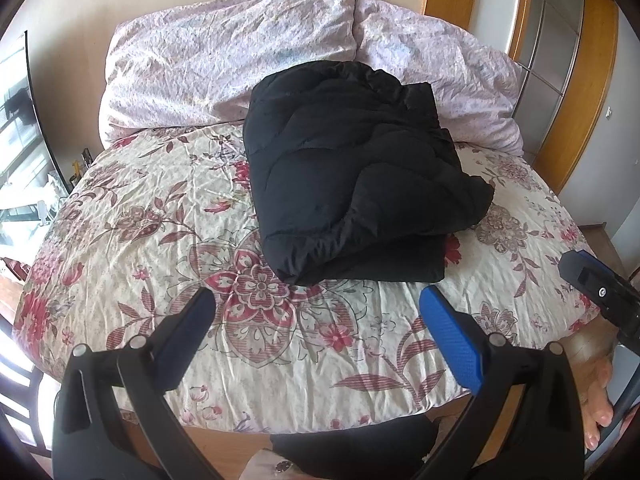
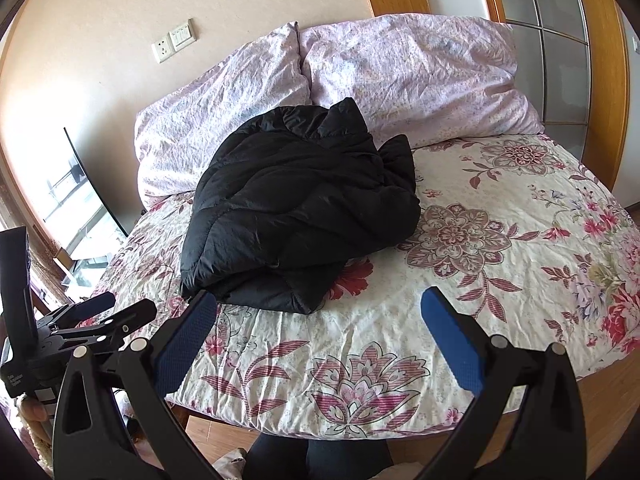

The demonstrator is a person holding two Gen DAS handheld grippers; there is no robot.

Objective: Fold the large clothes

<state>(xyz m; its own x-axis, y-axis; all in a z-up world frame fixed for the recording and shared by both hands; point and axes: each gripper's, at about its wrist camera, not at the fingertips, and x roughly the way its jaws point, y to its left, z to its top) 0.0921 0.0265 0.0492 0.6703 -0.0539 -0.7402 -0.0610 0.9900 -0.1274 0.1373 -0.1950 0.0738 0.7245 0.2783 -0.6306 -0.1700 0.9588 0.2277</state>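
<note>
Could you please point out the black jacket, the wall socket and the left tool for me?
Black jacket [image 1: 352, 168]: left wrist view, middle of its folded top.
Wall socket [image 2: 163, 51]: right wrist view, its white faceplate.
Left tool [image 1: 318, 336]: left wrist view, midway between its fingertips.

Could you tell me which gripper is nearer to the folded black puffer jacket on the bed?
Right, narrowly. The right gripper hovers open with one finger at the folded black puffer jacket hem; the left gripper, also open, sits slightly short of it.

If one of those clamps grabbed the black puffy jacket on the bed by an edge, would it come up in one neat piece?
Probably not. The black jacket lies in loose, soft folds, so it would likely flop open. Its quilted puffiness suggests it is light for its bulk. The smooth fabric may slip between the fingers of the open left gripper or right gripper.
</note>
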